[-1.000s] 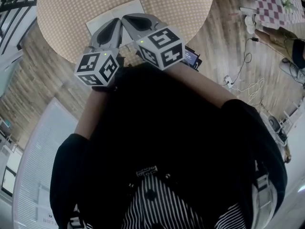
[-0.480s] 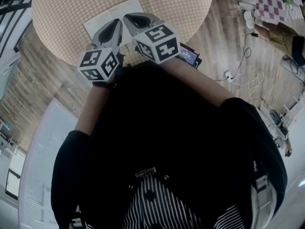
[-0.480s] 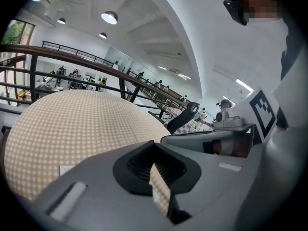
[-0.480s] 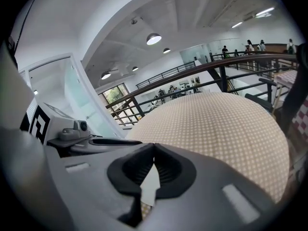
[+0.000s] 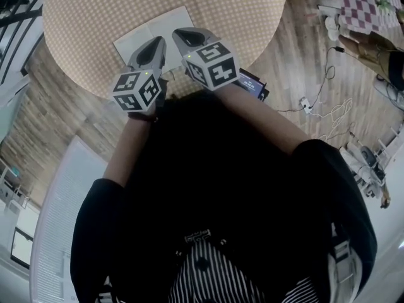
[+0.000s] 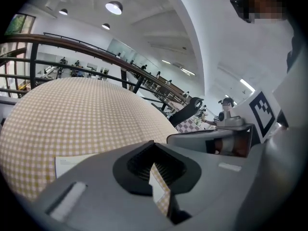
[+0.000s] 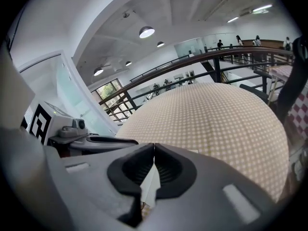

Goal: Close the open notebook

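The open notebook [image 5: 169, 19] lies flat with its white pages up on the round table [image 5: 240, 5], which has a beige checked cloth. My left gripper [image 5: 158, 41] hovers over the book's near left part, jaws shut and empty. My right gripper [image 5: 178, 32] is beside it over the middle of the pages, also shut with nothing in it. In the left gripper view [image 6: 154, 144], a strip of page [image 6: 72, 162] shows past the closed jaws. In the right gripper view [image 7: 154, 146], page [image 7: 151, 186] shows below the closed jaws. The grippers hide much of the book.
A dark flat device [image 5: 252, 81] sits below my right forearm at the table's near edge. Cables [image 5: 319, 109] trail over the wooden floor to the right. A checked-cloth table [image 5: 360, 5] stands at the far right, and a railing [image 7: 192, 61] runs beyond the table.
Both grippers have sunk toward the table and notebook, their marker cubes looking smaller in the head view. Both have stayed shut side by side.
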`<act>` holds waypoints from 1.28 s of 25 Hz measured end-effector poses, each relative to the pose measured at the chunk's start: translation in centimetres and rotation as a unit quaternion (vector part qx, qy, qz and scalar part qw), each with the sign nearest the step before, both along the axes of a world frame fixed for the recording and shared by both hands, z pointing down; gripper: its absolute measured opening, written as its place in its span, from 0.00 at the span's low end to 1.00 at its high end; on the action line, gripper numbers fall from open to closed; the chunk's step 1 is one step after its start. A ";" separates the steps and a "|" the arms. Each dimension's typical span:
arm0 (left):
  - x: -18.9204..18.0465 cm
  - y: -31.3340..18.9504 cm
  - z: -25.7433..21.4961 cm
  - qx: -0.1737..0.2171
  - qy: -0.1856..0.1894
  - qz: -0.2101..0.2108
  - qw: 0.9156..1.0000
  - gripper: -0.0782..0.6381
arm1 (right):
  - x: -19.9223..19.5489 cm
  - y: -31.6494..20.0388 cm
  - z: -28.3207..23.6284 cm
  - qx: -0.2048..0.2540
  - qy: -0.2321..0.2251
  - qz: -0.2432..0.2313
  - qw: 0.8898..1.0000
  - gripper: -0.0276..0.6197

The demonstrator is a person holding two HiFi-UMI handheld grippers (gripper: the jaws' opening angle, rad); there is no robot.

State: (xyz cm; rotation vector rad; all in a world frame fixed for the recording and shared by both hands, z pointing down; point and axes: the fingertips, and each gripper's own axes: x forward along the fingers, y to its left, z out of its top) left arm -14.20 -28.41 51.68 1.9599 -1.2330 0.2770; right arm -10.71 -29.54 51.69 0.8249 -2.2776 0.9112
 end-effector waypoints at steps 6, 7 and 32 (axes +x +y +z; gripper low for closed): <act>1.2 -0.6 2.0 -0.015 -0.011 0.039 0.999 0.11 | 1.0 -0.6 3.1 -0.017 0.016 0.013 1.000 0.07; 1.4 -0.5 2.4 -0.018 -0.014 0.045 0.999 0.11 | 1.3 -0.4 3.9 -0.022 0.021 0.015 0.999 0.07; 0.4 2.1 11.5 -0.105 -0.032 0.083 0.990 0.12 | 6.1 2.7 18.2 -0.128 0.160 -0.006 0.979 0.35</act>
